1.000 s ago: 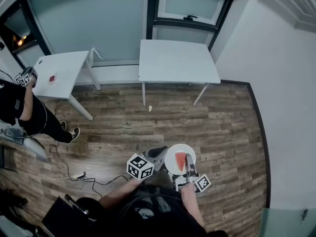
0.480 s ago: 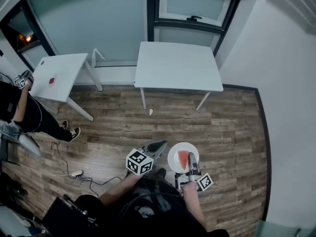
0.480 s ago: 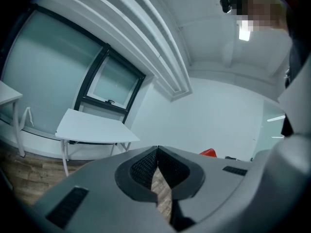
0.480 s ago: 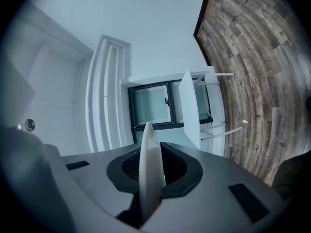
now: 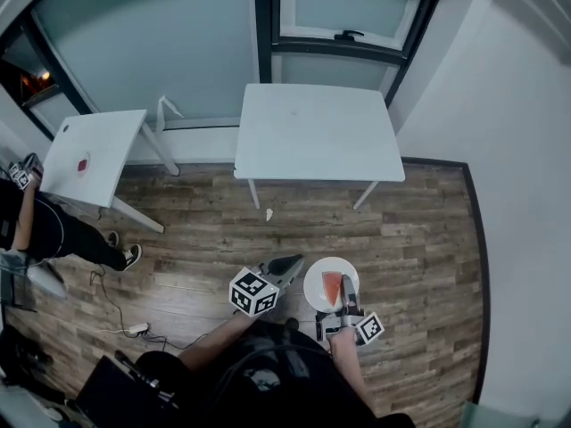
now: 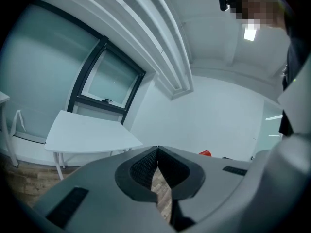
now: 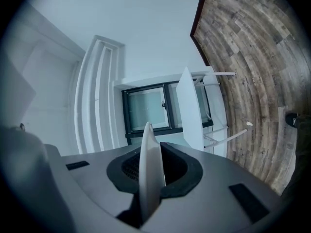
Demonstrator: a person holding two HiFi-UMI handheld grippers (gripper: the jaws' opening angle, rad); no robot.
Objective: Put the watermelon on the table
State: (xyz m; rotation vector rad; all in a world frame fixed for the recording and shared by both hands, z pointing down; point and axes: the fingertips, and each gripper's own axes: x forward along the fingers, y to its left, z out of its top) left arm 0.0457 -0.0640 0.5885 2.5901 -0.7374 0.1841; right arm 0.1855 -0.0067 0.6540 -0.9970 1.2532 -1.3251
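- Nearest, at the bottom of the head view, the person's arms reach forward over the wood floor (image 5: 428, 239), with a gripper in each hand.
- The right gripper (image 5: 345, 285) is clamped on the near rim of a white plate (image 5: 312, 285). In the right gripper view the plate shows edge-on, a thin pale blade between the two pads, and both pads press on it.
- The watermelon (image 5: 329, 286) is a red wedge lying on that plate. It is carried above the floor, well apart from the table.
- The left gripper (image 5: 291, 262) hangs just to the left of the plate, with its marker cube toward the person. Its jaws are closed tip to tip with nothing between them; in the left gripper view only floorboards show through the slit behind the tips.
- Further left on the floor lies a dark cable (image 5: 116, 306).
- Beyond the plate, a small pale scrap (image 5: 268, 213) lies on the boards near the table's front legs.
- The white table (image 5: 317, 132) stands past that, against the far wall.
- To its left stands a second white table (image 5: 98, 145), with a small red thing (image 5: 82, 164) on its top.
- Another person (image 5: 49, 230) in dark clothes stands at that table's left edge.
- Farthest is the window (image 5: 343, 3) — dark-framed, directly behind the white table.
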